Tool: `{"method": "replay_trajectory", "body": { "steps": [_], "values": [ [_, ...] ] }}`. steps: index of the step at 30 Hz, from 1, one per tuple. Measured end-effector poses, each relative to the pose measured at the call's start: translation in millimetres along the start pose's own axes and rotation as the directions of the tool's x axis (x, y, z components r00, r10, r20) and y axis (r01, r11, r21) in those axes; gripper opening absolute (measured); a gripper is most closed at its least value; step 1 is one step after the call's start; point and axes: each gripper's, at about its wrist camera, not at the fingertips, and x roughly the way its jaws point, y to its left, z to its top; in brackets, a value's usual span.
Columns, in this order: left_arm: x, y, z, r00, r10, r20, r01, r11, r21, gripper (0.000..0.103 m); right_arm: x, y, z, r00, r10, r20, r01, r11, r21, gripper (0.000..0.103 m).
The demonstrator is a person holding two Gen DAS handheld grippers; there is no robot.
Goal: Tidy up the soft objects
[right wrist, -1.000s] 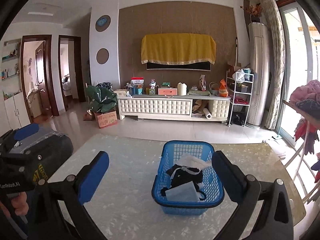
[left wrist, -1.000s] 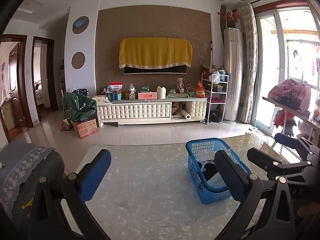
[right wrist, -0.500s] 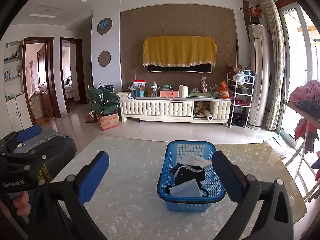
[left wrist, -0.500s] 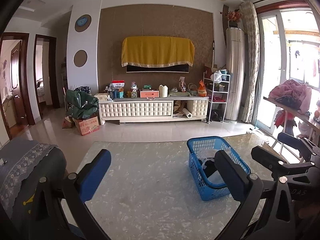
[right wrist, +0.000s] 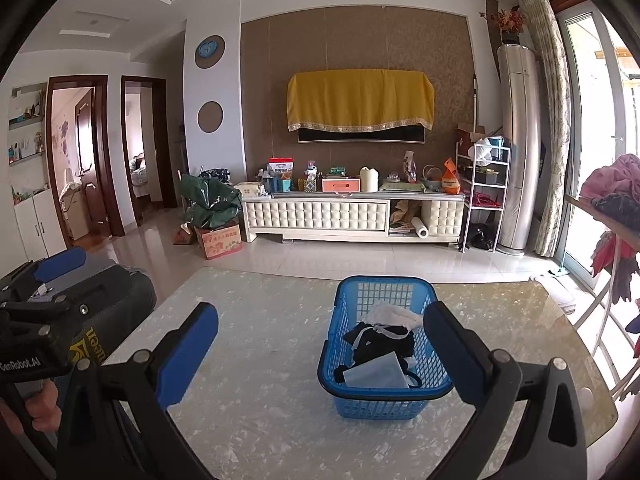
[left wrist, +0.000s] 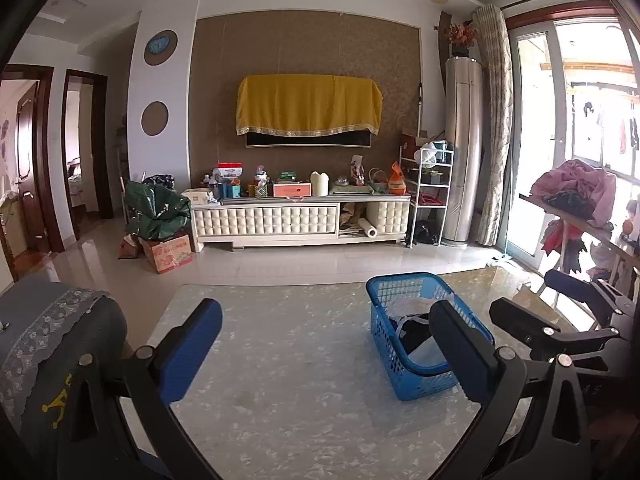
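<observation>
A blue plastic basket (right wrist: 384, 390) stands on the marbled table (right wrist: 260, 420), also seen at the right in the left wrist view as the basket (left wrist: 390, 332). Inside lie a white fluffy cloth (right wrist: 394, 314), a black garment (right wrist: 380, 342) and a pale blue folded piece (right wrist: 376, 372). My right gripper (right wrist: 320, 348) hovers open above the table in front of the basket, nothing between its fingers. My left gripper (left wrist: 324, 344) is open and empty to the left of the basket. In the left wrist view the right gripper (left wrist: 560, 316) shows at the far right.
A grey chair back with a lace cover (left wrist: 44, 340) stands at the table's left edge. A clothes rack with pink and dark laundry (left wrist: 576, 196) is at the right by the window. Beyond the table lie tiled floor and a TV cabinet (right wrist: 352, 216).
Both grippers have drawn back and risen slightly from the basket, which looks a little farther off in both views. Both stay open.
</observation>
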Motion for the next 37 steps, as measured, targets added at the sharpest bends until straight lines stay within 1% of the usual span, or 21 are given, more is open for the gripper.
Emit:
{"method": "replay_trajectory", "body": {
  "steps": [3,14,21,37],
  "values": [
    [0,-2,-1,1.0,0.008,0.002,-0.008,1.0,0.01,0.103,0,1,0,1.0,-0.001,-0.001,0.001,1.0,0.001,0.103],
    [-3,-6,-1,1.0,0.002,-0.004,-0.002,1.0,0.015,0.103,-4,3,-1,1.0,0.004,0.003,-0.004,1.0,-0.003,0.103],
    [-5,-12,-1,1.0,0.012,0.005,-0.012,1.0,0.025,0.103,-5,4,-2,1.0,0.005,0.006,-0.005,1.0,-0.002,0.103],
    [-5,-12,-3,1.0,-0.004,-0.011,0.004,1.0,0.019,0.103,-9,9,1,1.0,0.003,0.009,-0.003,1.0,0.01,0.103]
  ]
}}
